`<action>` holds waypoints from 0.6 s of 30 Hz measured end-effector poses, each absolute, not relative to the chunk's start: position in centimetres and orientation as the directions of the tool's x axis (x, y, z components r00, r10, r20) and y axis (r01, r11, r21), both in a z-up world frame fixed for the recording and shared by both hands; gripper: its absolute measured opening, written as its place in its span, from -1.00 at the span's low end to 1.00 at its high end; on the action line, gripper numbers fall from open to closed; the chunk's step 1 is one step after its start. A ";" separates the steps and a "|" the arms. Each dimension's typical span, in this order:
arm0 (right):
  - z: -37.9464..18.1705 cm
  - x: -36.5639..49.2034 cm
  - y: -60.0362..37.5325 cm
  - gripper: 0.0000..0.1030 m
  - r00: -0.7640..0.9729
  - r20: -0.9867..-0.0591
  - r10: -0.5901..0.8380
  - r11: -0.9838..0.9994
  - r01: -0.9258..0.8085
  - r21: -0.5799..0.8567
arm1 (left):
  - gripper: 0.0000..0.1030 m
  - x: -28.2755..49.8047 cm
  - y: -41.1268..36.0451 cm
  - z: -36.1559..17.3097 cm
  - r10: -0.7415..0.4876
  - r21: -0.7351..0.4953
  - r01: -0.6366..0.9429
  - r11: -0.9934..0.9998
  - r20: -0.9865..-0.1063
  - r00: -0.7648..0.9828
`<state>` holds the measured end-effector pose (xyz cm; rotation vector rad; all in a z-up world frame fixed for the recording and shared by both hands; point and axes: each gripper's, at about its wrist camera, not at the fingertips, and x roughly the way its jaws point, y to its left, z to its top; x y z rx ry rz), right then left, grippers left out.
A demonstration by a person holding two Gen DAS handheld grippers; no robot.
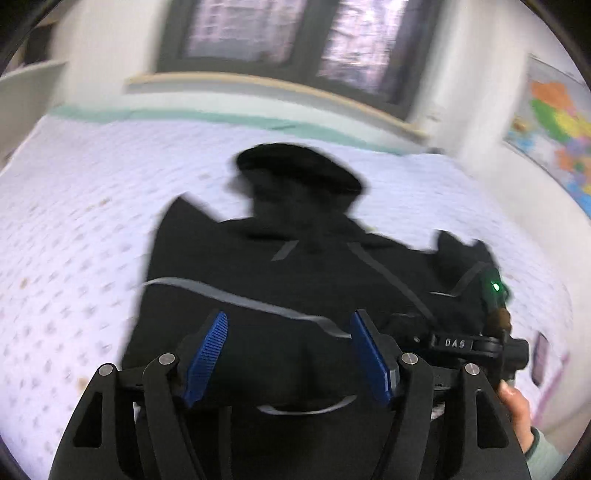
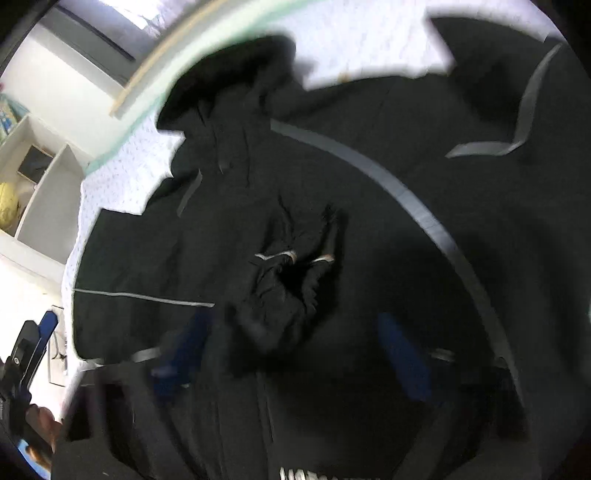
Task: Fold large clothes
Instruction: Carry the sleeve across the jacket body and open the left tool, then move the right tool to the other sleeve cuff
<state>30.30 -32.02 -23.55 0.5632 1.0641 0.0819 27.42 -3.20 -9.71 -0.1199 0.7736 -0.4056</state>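
Bedroom, patterned sheet | black jacket spread flat, hood far | left gripper wide open, empty, over hem | right gripper blurred, apparently open, empty | advice: pinch hem corners evenly, lift together, fold toward hood.

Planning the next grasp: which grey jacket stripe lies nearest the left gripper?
The wavy stripe running between the left gripper fingertips; the straight diagonal stripes lie farther up the jacket.

window | white walls | map | shelves
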 end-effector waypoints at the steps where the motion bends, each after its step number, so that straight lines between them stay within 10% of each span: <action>1: -22.9 30.4 -31.7 -0.32 0.512 -0.797 0.320 0.870 0.174 0.461 | 0.37 27.9 -2.7 -9.9 -0.389 -0.253 0.297 0.921 -0.660 0.642; 8: -13.2 27.4 -35.9 -0.42 0.728 -0.678 -0.103 0.962 0.246 0.118 | 0.37 29.9 -4.0 -12.1 -0.375 -0.249 0.283 0.926 -0.698 0.610; 18: -22.6 27.3 -42.3 -0.37 0.571 -0.819 -0.063 0.952 0.280 0.122 | 0.37 32.5 -9.8 -20.5 -0.247 -0.106 0.299 0.948 -0.838 0.486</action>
